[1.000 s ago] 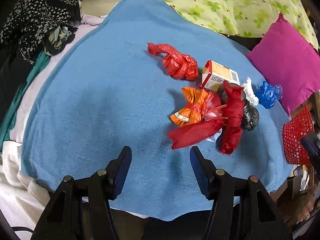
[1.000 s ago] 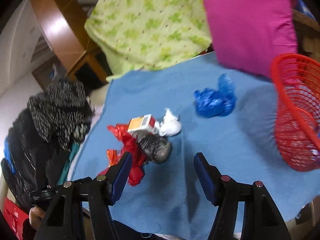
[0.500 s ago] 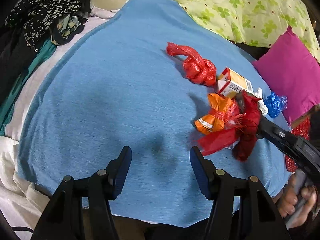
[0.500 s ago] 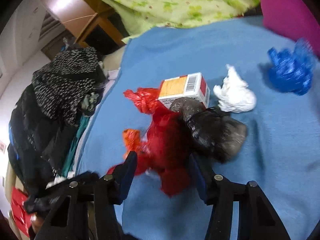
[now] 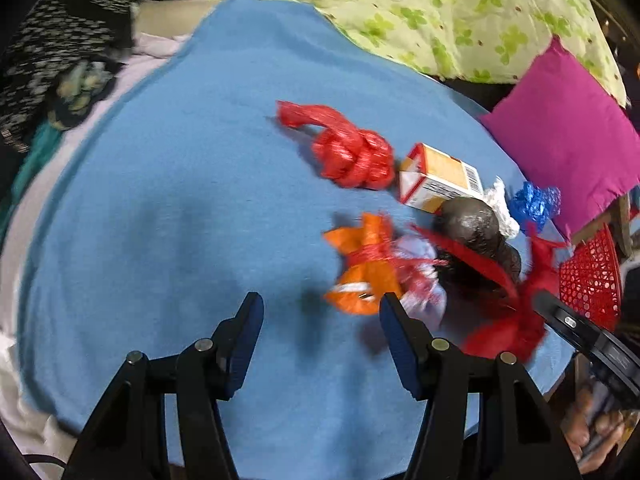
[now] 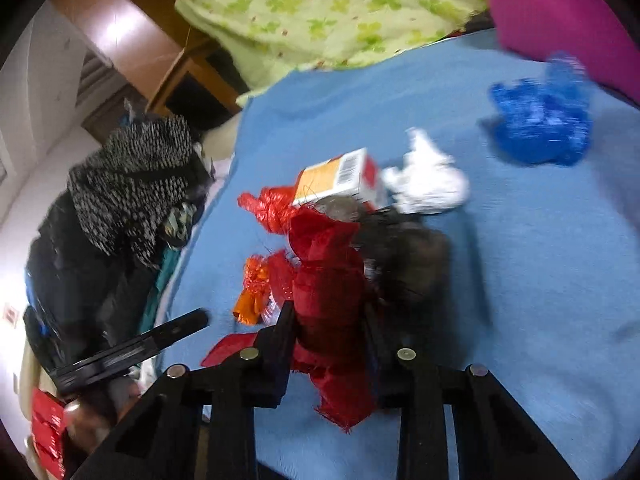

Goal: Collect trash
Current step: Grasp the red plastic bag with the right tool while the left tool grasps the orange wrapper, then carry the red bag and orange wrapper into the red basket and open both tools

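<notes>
Early going: right claw [image 6: 330, 344] has just closed, pinching the red mesh bag [image 6: 328, 280]; left claw [image 5: 322, 320] spread, empty. Five or so scraps litter the blue blanket [image 5: 160, 220]; red basket [image 5: 590, 280] at its right edge.

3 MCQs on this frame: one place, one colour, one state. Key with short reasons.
1. The carton lies:
A. in the basket
B. on the blue blanket
C. on the pink pillow

2. The wrapper nearest the left gripper is:
A. green
B. white
C. orange

3. The right gripper is:
A. shut on the red mesh bag
B. open above the blue bag
C. shut on the carton

Key: B, the carton sits on the blue blanket; C, the orange wrapper lies at its fingertips; A, the pads pinch the red mesh bag.
</notes>
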A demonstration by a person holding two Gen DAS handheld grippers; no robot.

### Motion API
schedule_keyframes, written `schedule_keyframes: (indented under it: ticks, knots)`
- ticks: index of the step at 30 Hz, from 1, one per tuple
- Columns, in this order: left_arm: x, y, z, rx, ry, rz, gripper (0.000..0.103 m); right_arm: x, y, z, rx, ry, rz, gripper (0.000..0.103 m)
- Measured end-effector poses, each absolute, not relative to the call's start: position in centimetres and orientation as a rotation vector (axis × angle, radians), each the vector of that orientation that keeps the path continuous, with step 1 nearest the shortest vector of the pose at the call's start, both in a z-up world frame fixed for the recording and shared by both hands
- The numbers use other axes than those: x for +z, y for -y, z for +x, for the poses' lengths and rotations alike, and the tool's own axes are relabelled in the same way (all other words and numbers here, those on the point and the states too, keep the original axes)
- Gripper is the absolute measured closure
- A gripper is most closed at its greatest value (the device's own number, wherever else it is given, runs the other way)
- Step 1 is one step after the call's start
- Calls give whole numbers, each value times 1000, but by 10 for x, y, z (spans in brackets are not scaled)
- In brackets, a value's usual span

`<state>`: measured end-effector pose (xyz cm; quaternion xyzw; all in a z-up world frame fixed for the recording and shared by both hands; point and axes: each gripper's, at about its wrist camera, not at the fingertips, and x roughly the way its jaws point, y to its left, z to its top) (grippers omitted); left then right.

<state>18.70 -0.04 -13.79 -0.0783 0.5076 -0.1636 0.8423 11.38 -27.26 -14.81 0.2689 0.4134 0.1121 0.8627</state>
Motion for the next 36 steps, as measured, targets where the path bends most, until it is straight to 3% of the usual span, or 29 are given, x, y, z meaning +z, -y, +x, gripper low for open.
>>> schedule_keyframes:
  ticks: [10,15,23,36]
  knots:
    - [-162,31,219,-360,-1135,-202,43,-128,322,61,151,-792,640,71]
    - [-167,31,220,-400,-1144,-270,69,-129,319,59,156,-791,651,71]
    - [-157,12,202,-377,-1103,-335,72,-109,301,46,163,-747,572,71]
    - [-53,15,154,-354,-936,-144,71,-57,310,11,151,-604,554,71]
